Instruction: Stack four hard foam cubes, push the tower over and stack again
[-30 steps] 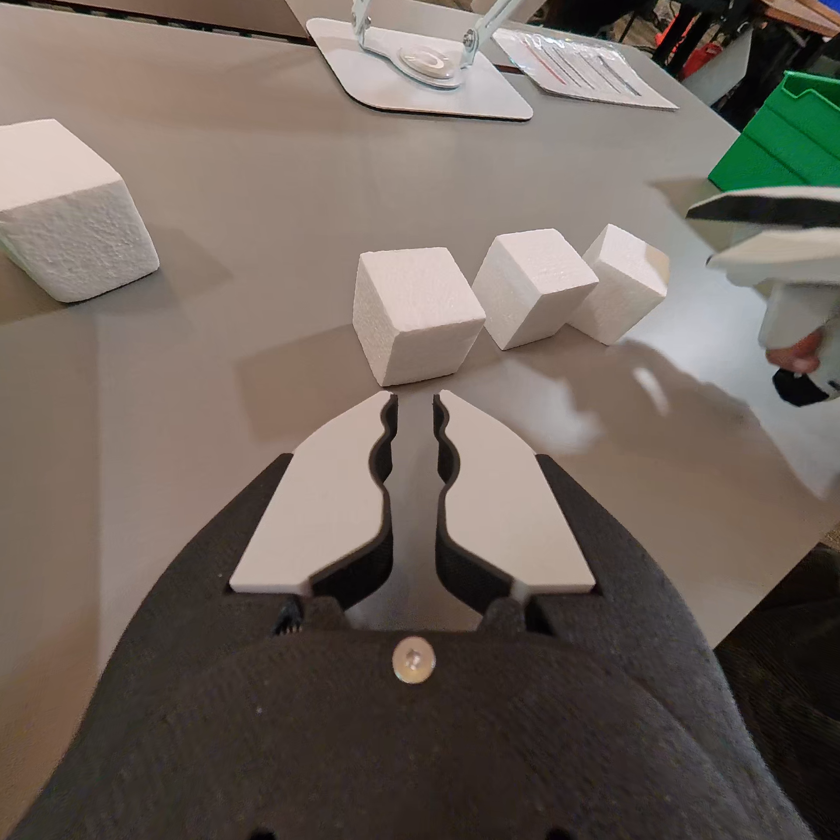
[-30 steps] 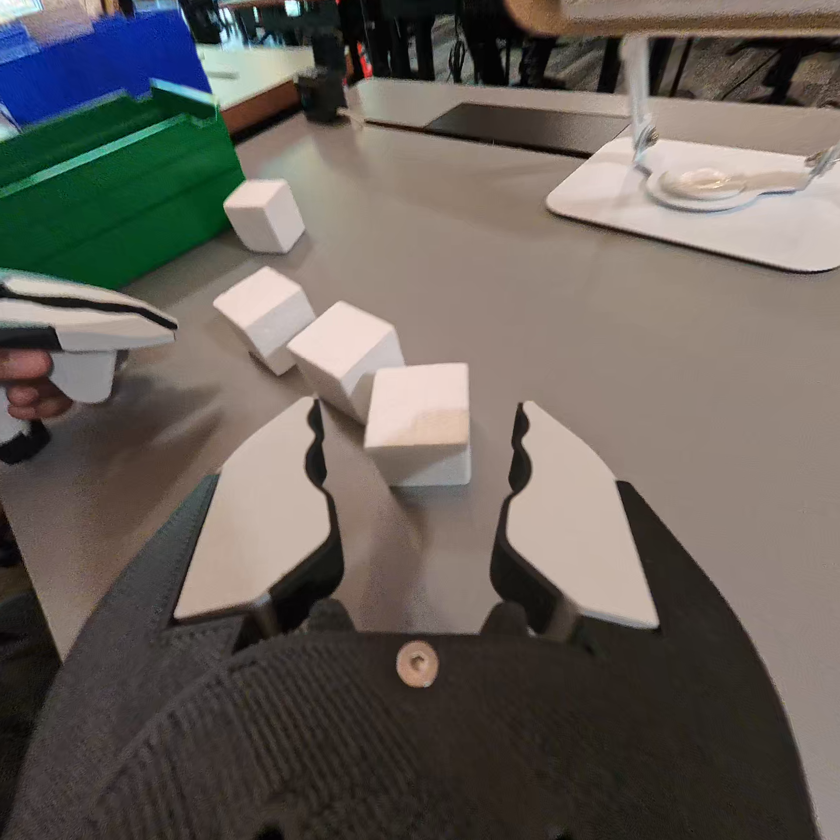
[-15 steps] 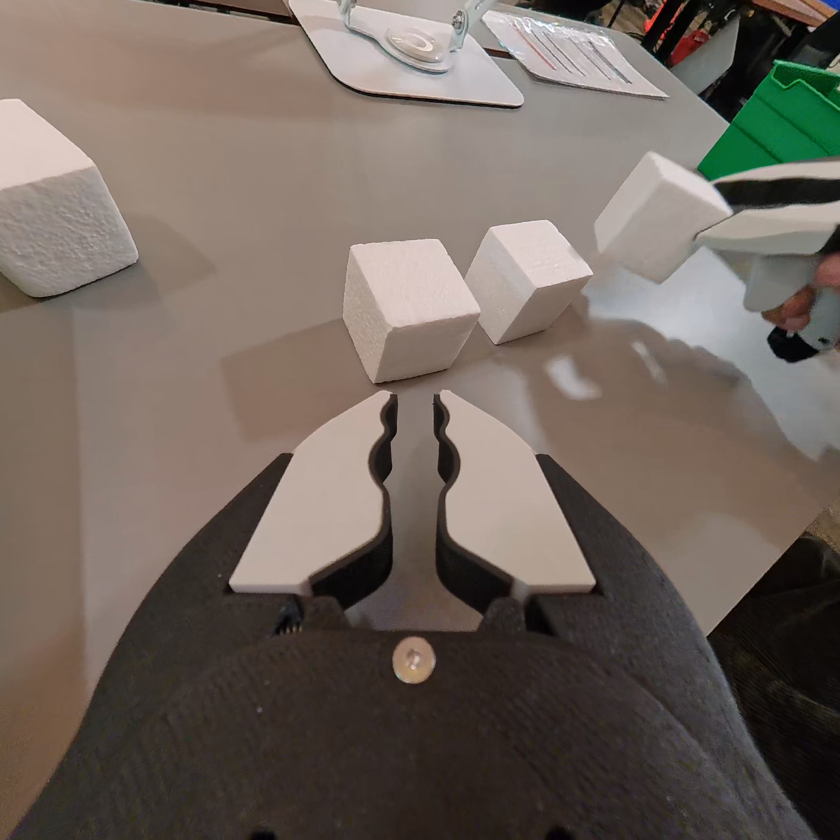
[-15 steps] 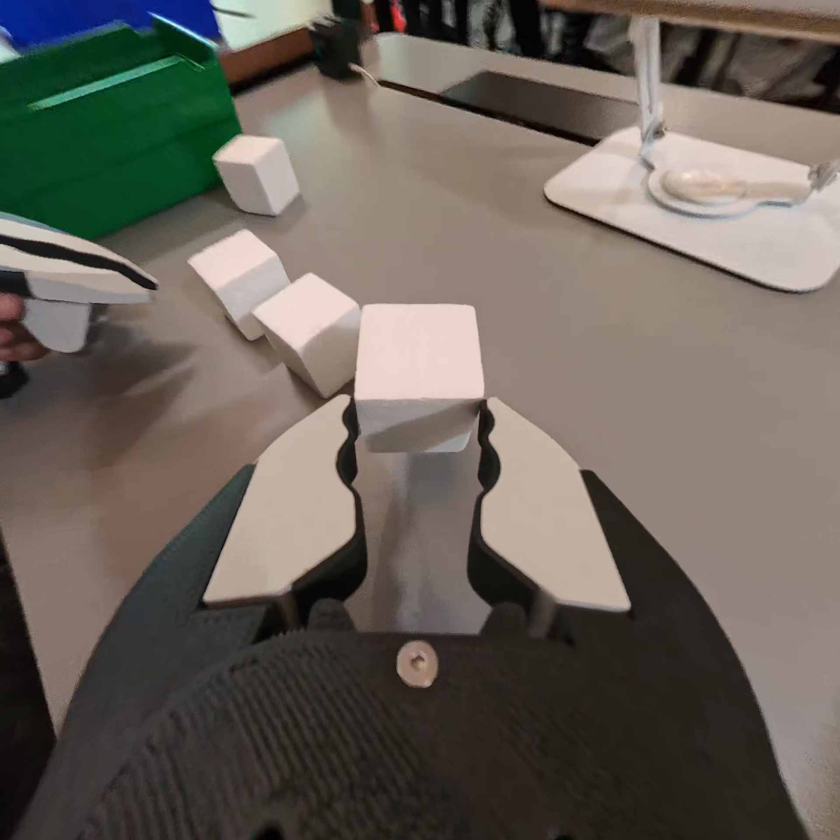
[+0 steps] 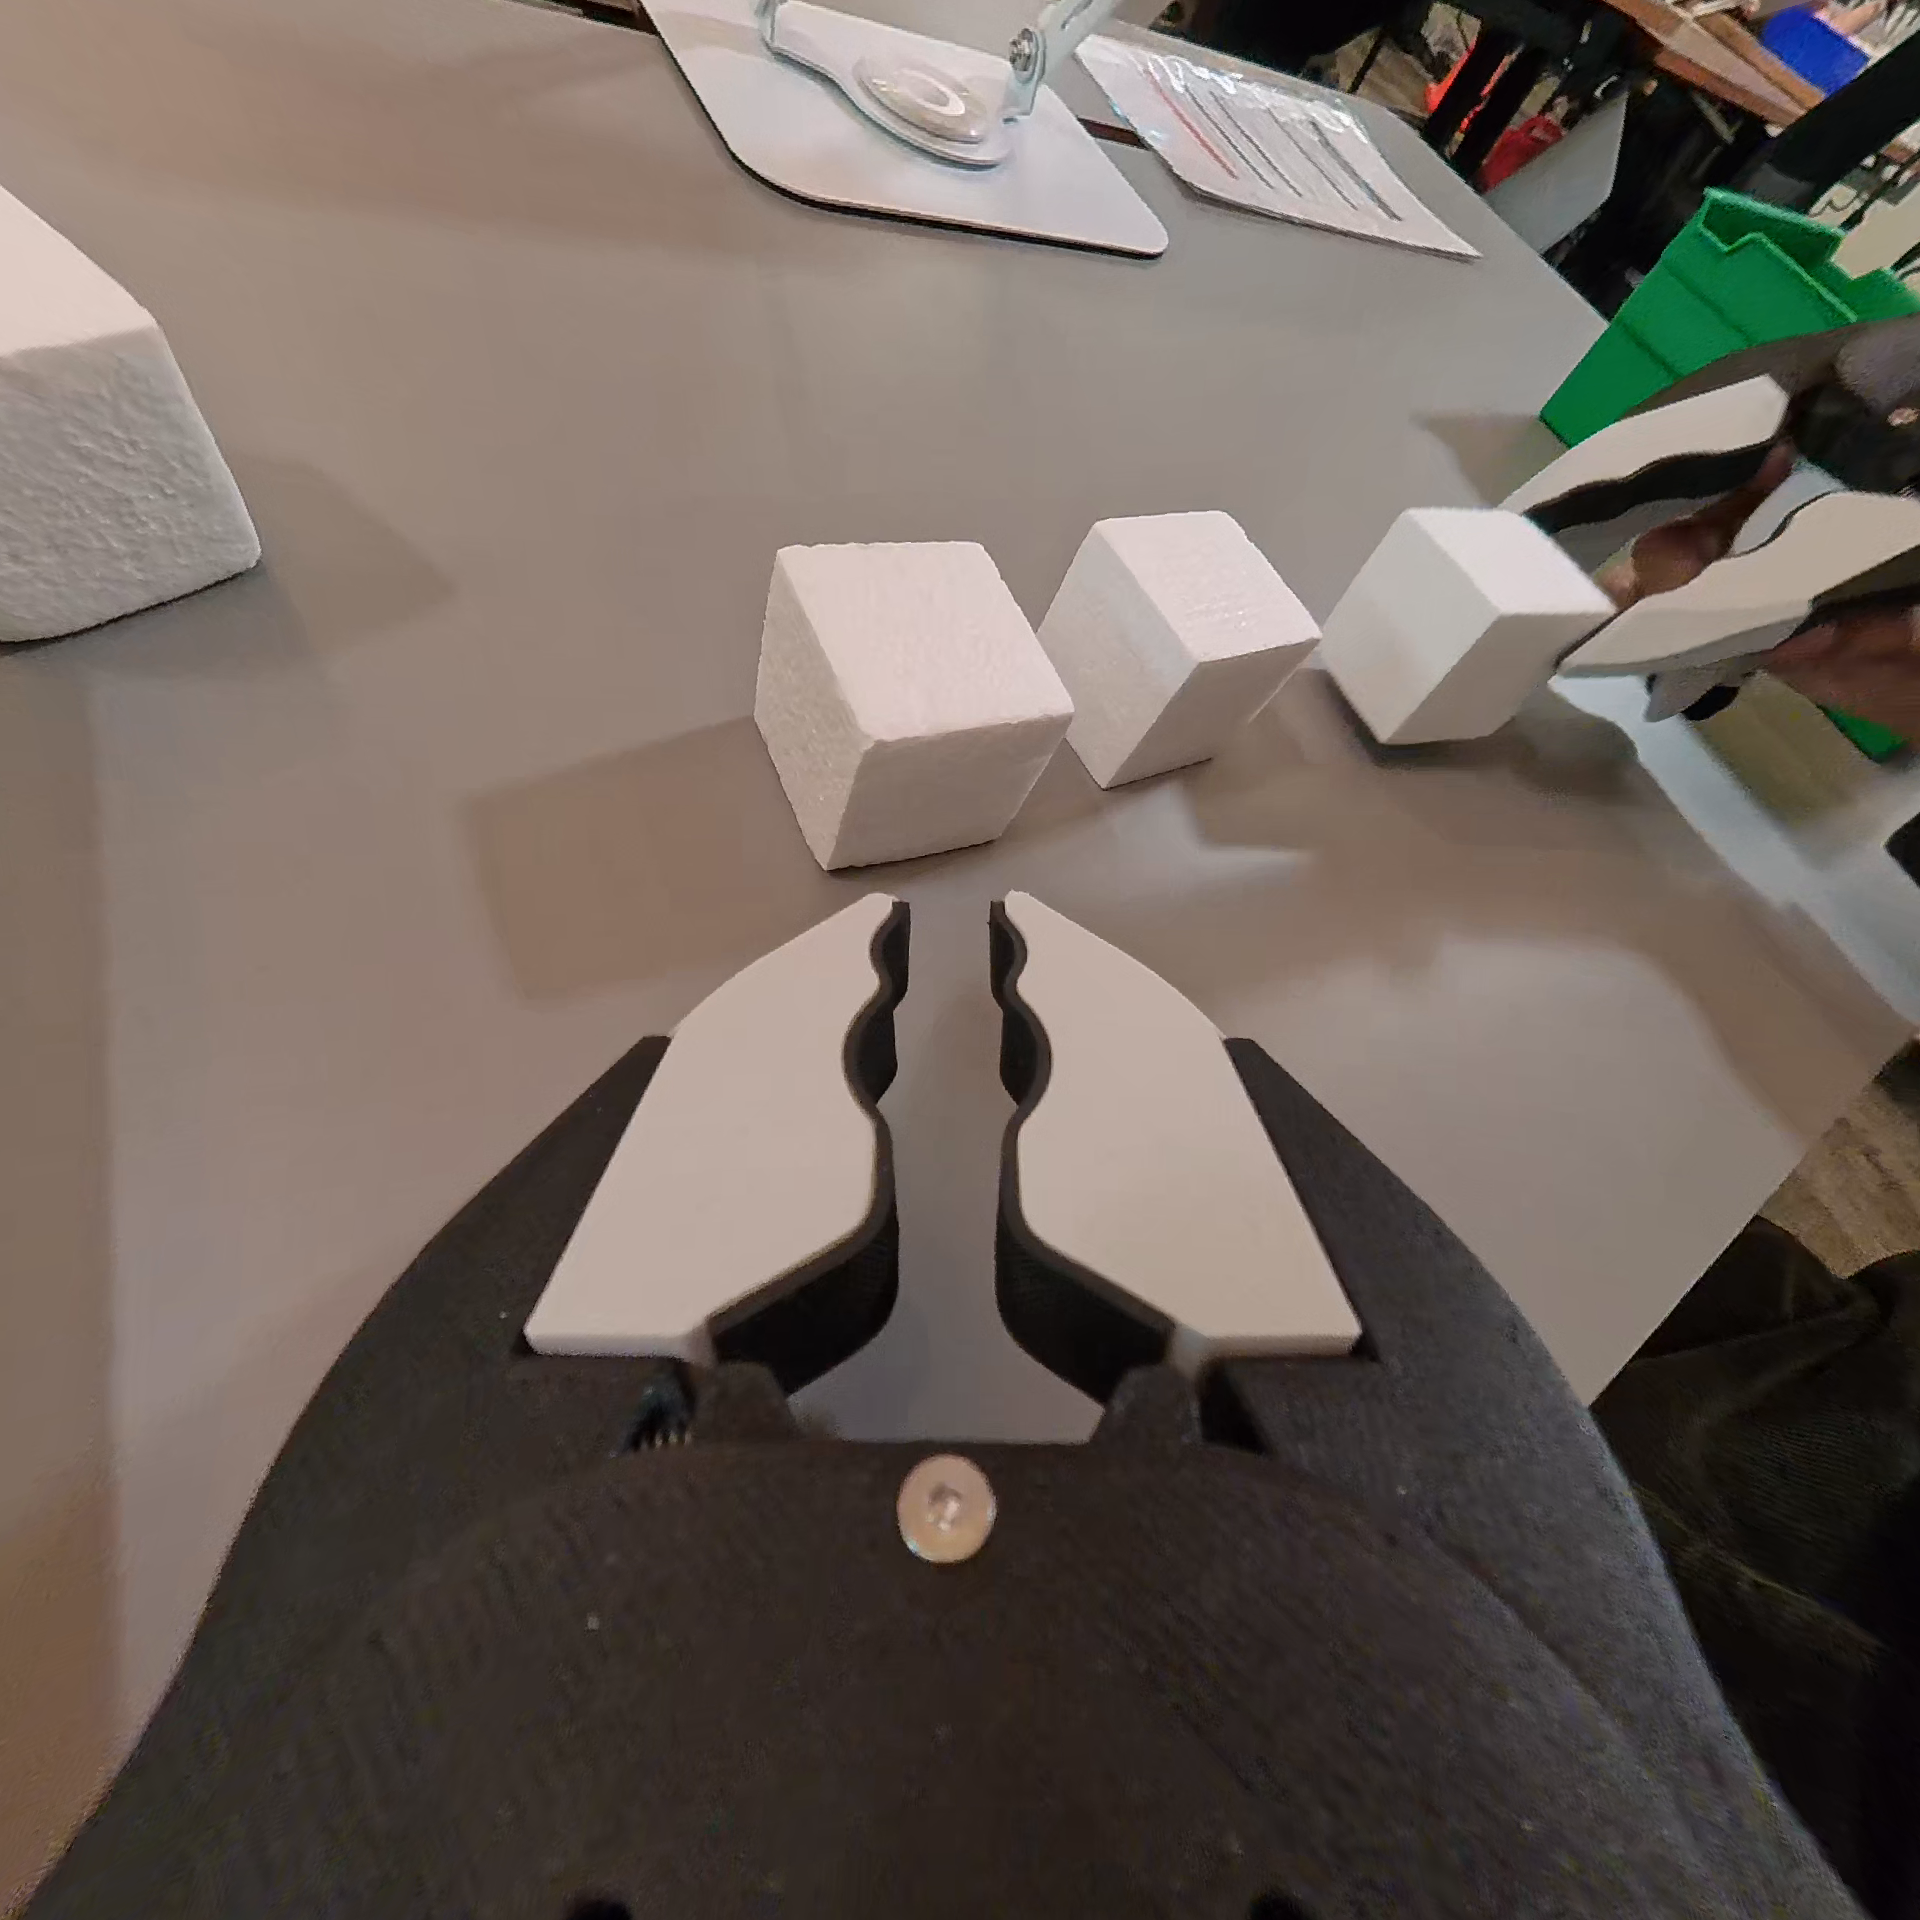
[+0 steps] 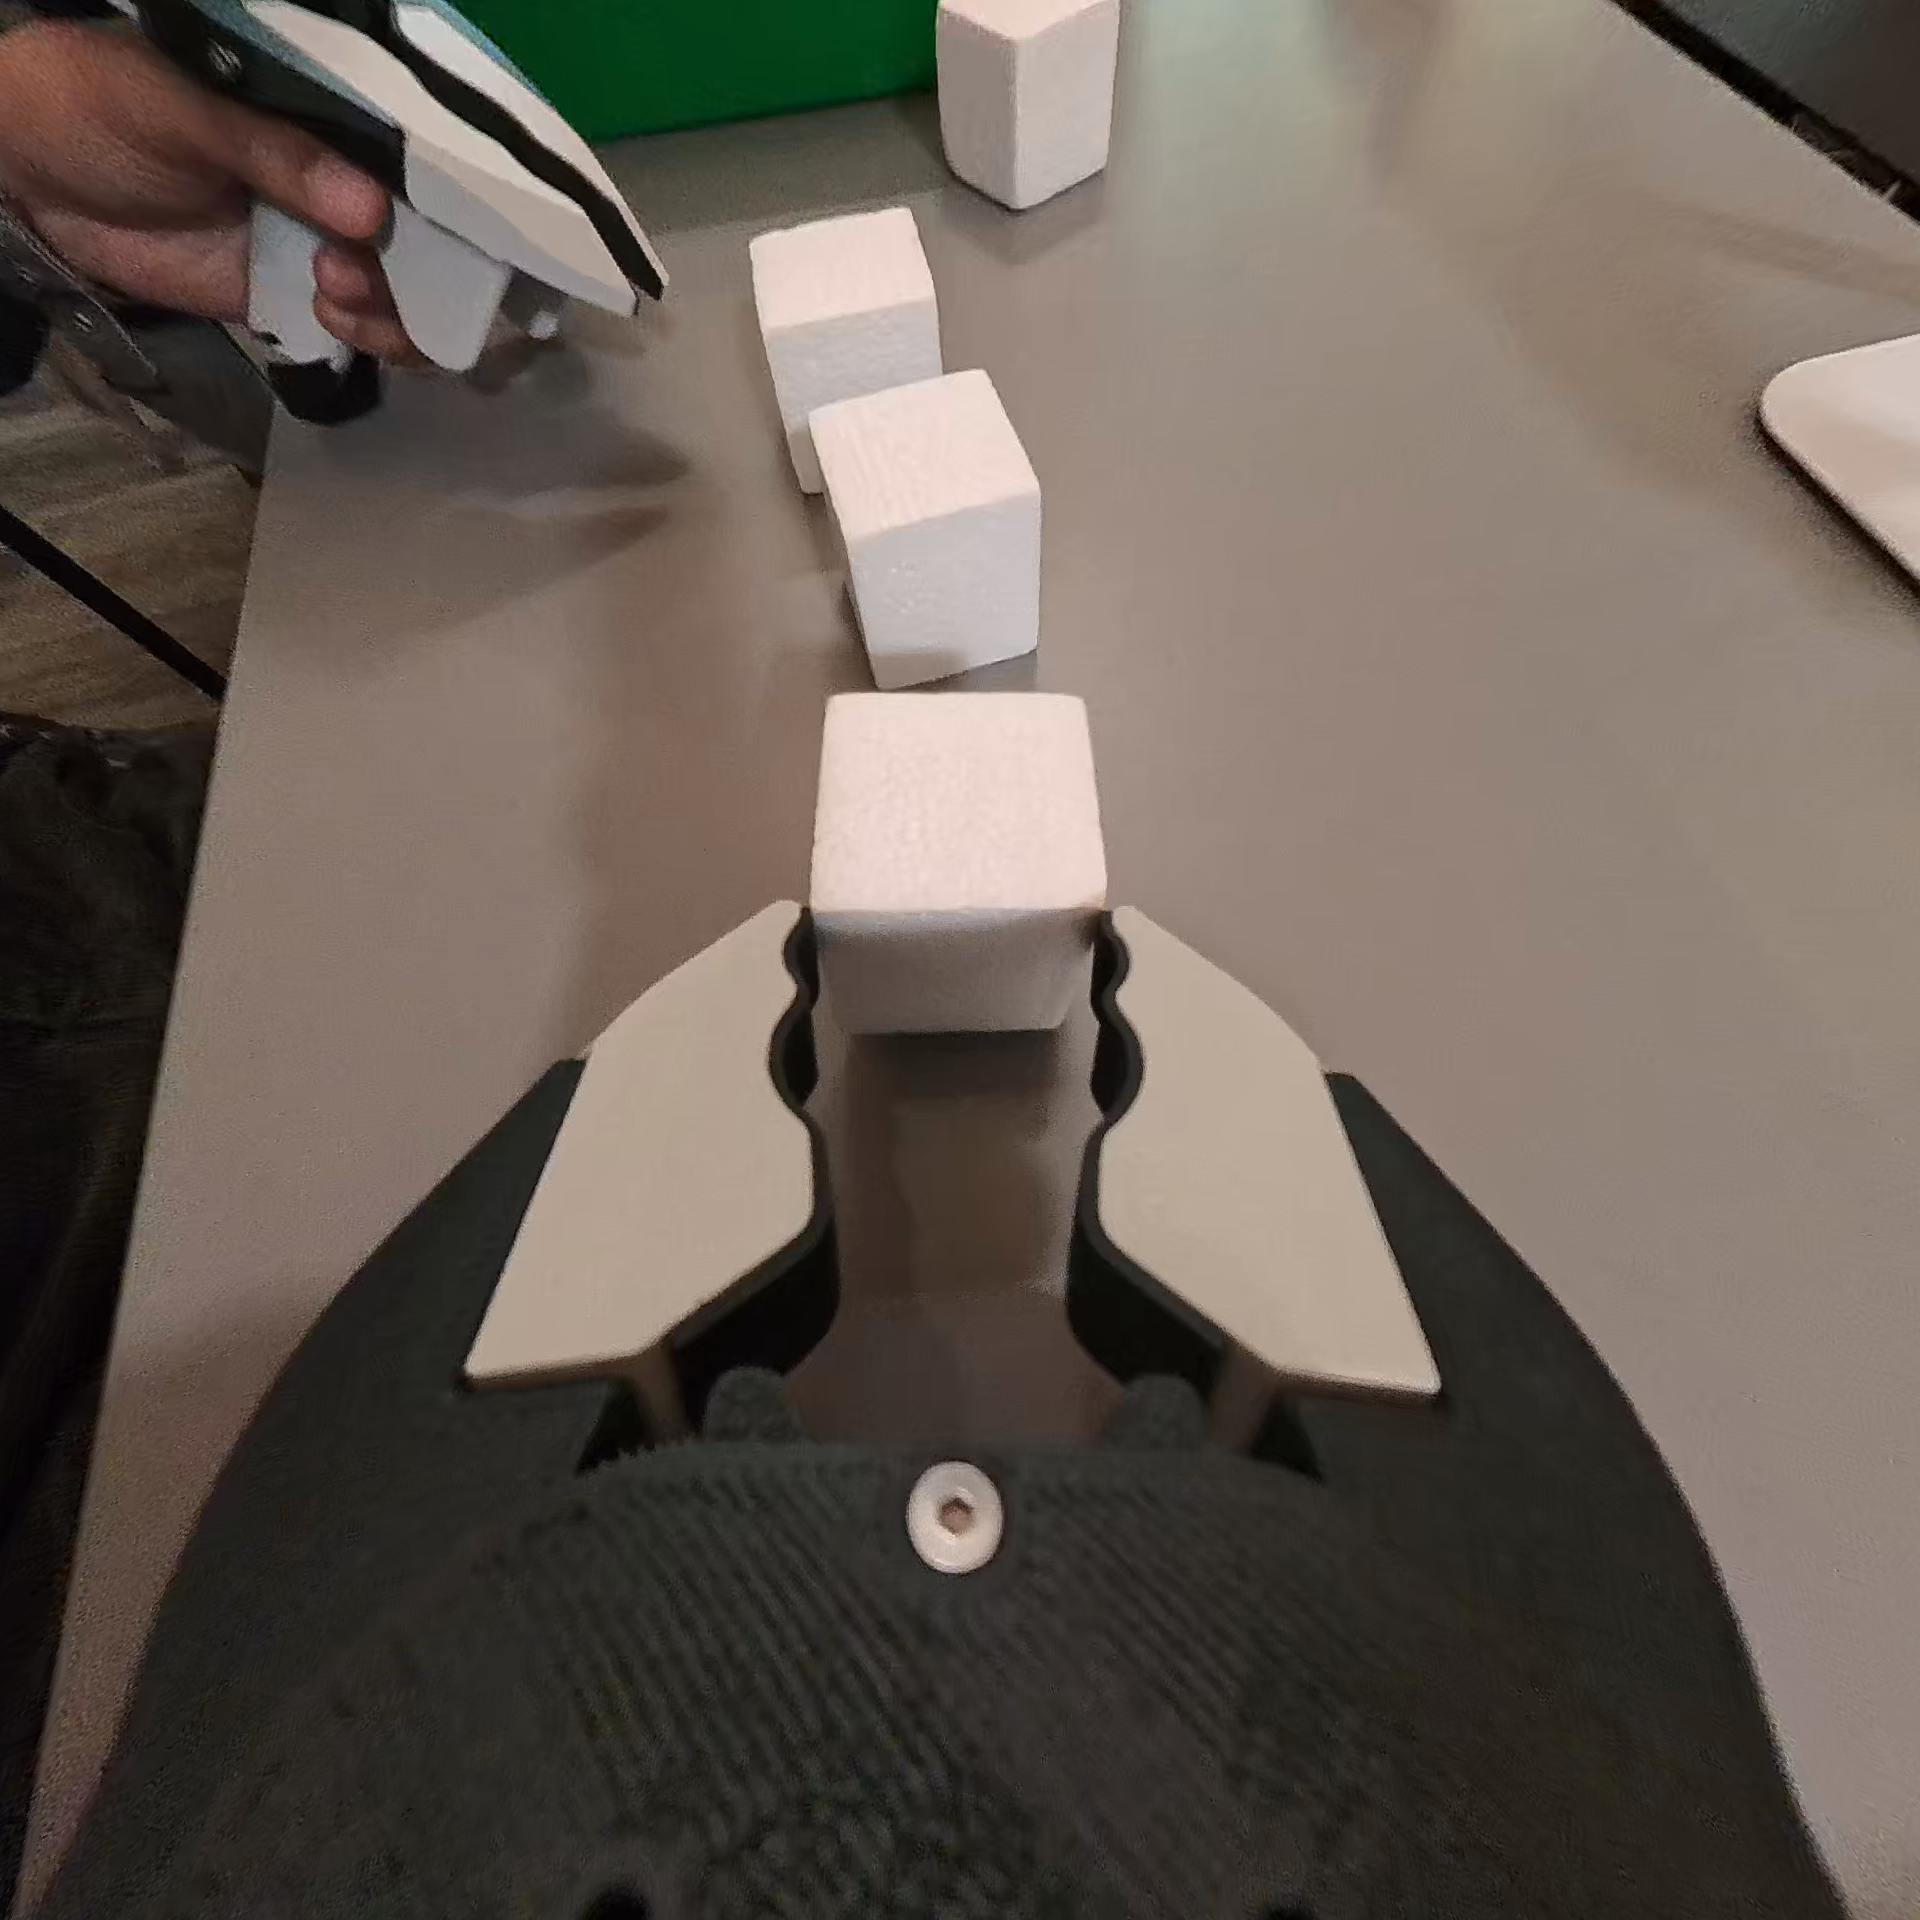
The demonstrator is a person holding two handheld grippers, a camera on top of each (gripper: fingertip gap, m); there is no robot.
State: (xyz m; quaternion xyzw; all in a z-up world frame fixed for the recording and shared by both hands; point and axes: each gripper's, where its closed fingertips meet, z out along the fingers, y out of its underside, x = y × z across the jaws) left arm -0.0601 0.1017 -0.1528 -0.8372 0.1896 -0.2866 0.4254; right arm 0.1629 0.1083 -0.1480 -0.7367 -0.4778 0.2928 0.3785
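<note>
Several white foam cubes sit on a grey table (image 5: 520, 364). My right gripper (image 6: 951, 914) is shut on one cube (image 6: 951, 831), gripping its sides with the fingertips; it also shows in the left wrist view (image 5: 1455, 623), low over the table at the right end of a row. That row's middle cube (image 5: 1174, 634) and left cube (image 5: 904, 696) touch each other. My left gripper (image 5: 948, 909) is empty, its jaws almost together, just short of the left cube. In the right wrist view the left gripper (image 6: 623, 281) hovers left of the row.
A larger foam block (image 5: 94, 499) lies far left. A green bin (image 5: 1714, 312) stands at the right behind the right gripper. A white stand base (image 5: 935, 156) and a plastic-covered sheet (image 5: 1278, 156) lie at the back. The table's edge (image 5: 1766, 1143) runs close on the right. The grippers' ends are close to 25 centimeters from one another.
My right gripper closed on the end cube, lifted it, swung round and brought it back down in line with the other two. My left gripper stayed nearly still.
</note>
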